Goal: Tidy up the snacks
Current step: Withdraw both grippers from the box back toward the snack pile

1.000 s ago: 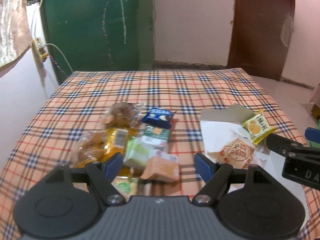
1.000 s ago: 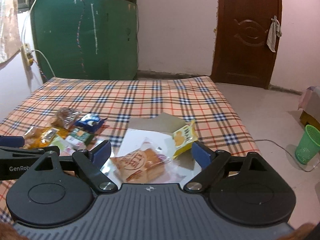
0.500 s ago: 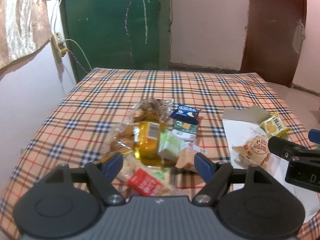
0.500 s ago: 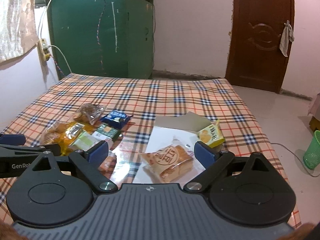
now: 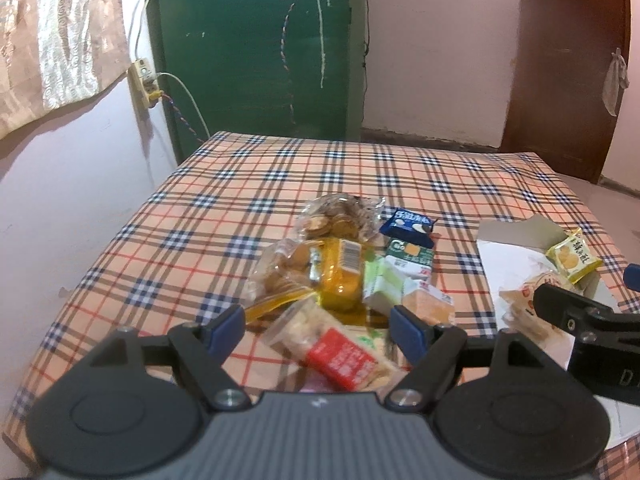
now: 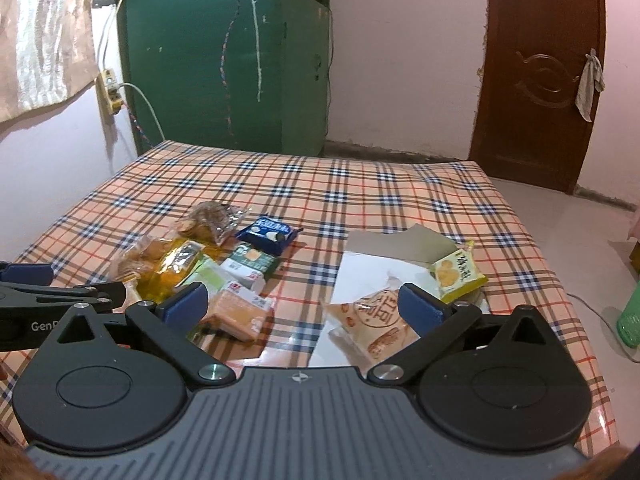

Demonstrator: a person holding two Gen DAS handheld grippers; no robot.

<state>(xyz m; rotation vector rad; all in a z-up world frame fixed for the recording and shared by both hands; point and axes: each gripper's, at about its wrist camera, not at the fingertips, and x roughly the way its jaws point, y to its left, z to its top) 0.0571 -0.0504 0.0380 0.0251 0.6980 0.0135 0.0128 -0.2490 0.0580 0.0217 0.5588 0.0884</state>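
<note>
left gripper (image 5: 318, 326): blue-padded jaws standing wide, holding nothing, hovering just above the near end of the snack heap.
right gripper (image 6: 304, 302): also spread wide and empty, parked over the gap between heap and box.
snack heap: clear bag of round biscuits (image 5: 338, 222), yellow-tinted cookie bag with barcode (image 5: 320, 276), dark blue cookie packet (image 5: 408, 226), small green-and-white cartons (image 5: 404, 268), red-labelled cracker pack (image 5: 340, 354), all jumbled on the peach plaid tablecloth (image 5: 224, 208). Probably dumped there unsorted.
flat white cardboard box (image 6: 376, 268): lying open to the right, well placed as the drop-off. Already in it: yellow biscuit packet (image 6: 456, 276) and round pastry in clear wrap (image 6: 376, 320).
guess: mostly unsorted yet, cracker pack looks like the easiest grab.
</note>
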